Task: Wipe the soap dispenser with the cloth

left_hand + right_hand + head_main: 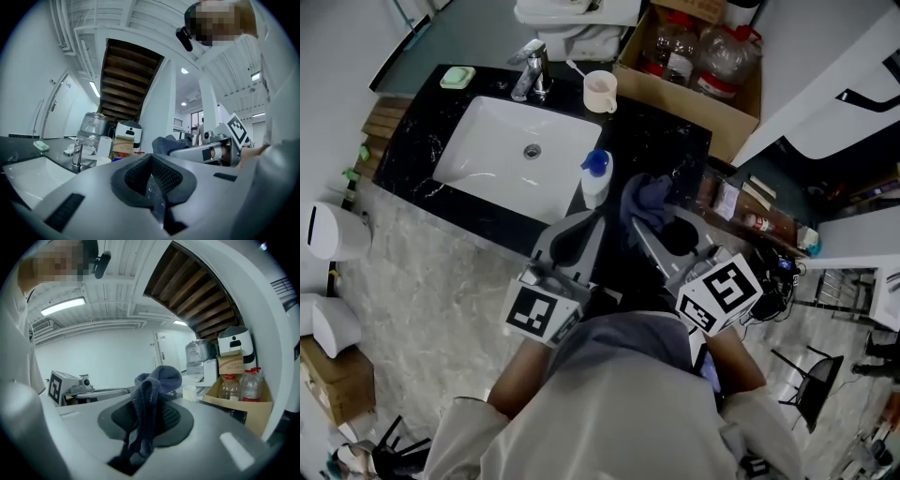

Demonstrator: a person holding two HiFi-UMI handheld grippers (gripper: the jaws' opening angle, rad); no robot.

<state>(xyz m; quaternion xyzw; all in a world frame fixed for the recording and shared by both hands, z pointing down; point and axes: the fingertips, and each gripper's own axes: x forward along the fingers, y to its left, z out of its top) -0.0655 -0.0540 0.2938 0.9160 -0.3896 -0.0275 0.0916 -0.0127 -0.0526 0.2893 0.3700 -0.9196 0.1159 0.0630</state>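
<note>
**Cloth in Hand, Dispenser Not Yet Wiped**

1. Sink (487,150): set in the black counter (666,131), at the far left of my reach. It plays no part in this step.

2. Left gripper (581,230): its jaws are pressed together with nothing between them, as the left gripper view confirms (152,180). Its tip sits just short of the dispenser and does not touch it.

3. Dispenser (595,178): a white bottle with a blue pump. It stands upright on the counter at the sink's right edge, between my two grippers. Neither gripper is in contact with it.

4. Right gripper (649,225): its jaws pinch the cloth (645,199), which is dark blue and bunched above the pads (152,394). The cloth hangs just right of the dispenser and appears clear of it.

5. Box (741,122): cardboard, holding bottles, at the far right and well apart from the work.

Step in hand, as I judge it: the approach, with the cloth gripped and wiping not begun.

Next move calls for:
- Carrying the cloth leftward onto the bottle's side.
- Spreading the left jaws if the bottle needs steadying. A light, tall bottle will likely tip under a sideways push.
</note>
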